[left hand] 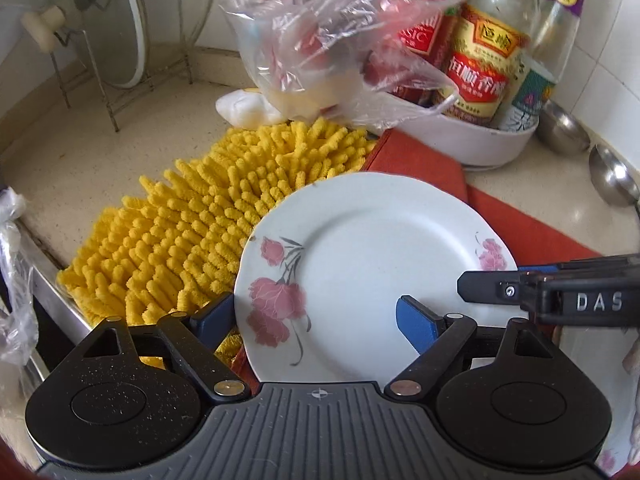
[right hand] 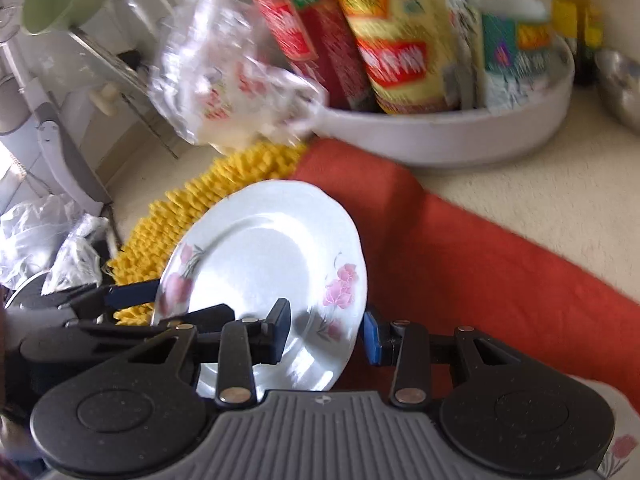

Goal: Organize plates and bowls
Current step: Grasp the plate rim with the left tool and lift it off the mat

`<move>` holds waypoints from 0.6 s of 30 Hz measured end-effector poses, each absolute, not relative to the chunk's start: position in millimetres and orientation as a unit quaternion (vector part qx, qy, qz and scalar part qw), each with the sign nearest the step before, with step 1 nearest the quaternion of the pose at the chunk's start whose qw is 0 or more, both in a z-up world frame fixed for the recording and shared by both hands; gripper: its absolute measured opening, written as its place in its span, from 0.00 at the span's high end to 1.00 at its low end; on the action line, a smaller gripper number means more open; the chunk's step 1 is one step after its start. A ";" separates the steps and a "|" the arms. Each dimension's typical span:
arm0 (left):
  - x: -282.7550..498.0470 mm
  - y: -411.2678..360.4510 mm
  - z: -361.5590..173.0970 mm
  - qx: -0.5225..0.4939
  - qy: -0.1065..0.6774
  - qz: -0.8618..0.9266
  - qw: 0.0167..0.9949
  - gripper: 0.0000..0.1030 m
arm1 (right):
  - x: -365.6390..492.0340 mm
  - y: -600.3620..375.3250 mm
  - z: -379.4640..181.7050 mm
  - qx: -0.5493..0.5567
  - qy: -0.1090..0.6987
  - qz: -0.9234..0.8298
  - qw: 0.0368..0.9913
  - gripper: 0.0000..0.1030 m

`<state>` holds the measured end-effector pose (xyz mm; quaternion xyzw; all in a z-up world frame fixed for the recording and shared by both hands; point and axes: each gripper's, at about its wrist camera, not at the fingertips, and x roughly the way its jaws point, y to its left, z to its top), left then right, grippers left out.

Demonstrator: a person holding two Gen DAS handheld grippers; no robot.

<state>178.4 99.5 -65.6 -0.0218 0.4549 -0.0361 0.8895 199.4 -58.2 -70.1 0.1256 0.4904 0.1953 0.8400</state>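
A white plate (left hand: 372, 248) with pink flowers is tilted up over the yellow mat and the red cloth. My right gripper (right hand: 326, 332) is shut on the plate's (right hand: 260, 256) right rim, one finger on its face and the blue pad behind the edge. In the left wrist view the right gripper (left hand: 492, 278) reaches in from the right. My left gripper (left hand: 312, 316) straddles the plate's left rim with wide jaws: one finger is hidden behind the rim, and the blue pad (left hand: 416, 328) hovers over the face. From the right wrist it (right hand: 172, 304) shows at the left.
A yellow chenille mat (left hand: 180, 232) and a red cloth (right hand: 480, 260) lie on the speckled counter. Behind them a white round tray (right hand: 440, 136) holds sauce bottles and a plastic bag (left hand: 328, 40). A steel ladle (left hand: 612, 180) lies right. A wire rack (left hand: 100, 80) stands rear left. A second floral plate (right hand: 620, 452) peeks in low right.
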 end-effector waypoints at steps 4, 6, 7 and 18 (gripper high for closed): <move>184.5 102.8 -70.4 -0.022 0.452 -0.036 0.891 0.04 | 202.0 -59.7 -71.8 0.116 0.490 0.199 0.841 0.62; 187.1 107.5 -73.4 -0.043 0.453 -0.038 0.889 0.04 | 204.4 -60.3 -73.1 0.118 0.487 0.201 0.841 0.62; 186.7 106.7 -72.5 -0.045 0.454 -0.037 0.889 0.05 | 205.2 -58.9 -73.2 0.119 0.488 0.205 0.840 0.61; 184.9 93.1 -48.6 -0.039 0.441 -0.019 0.897 0.11 | 200.8 -68.8 -52.3 0.121 0.472 0.213 0.847 0.61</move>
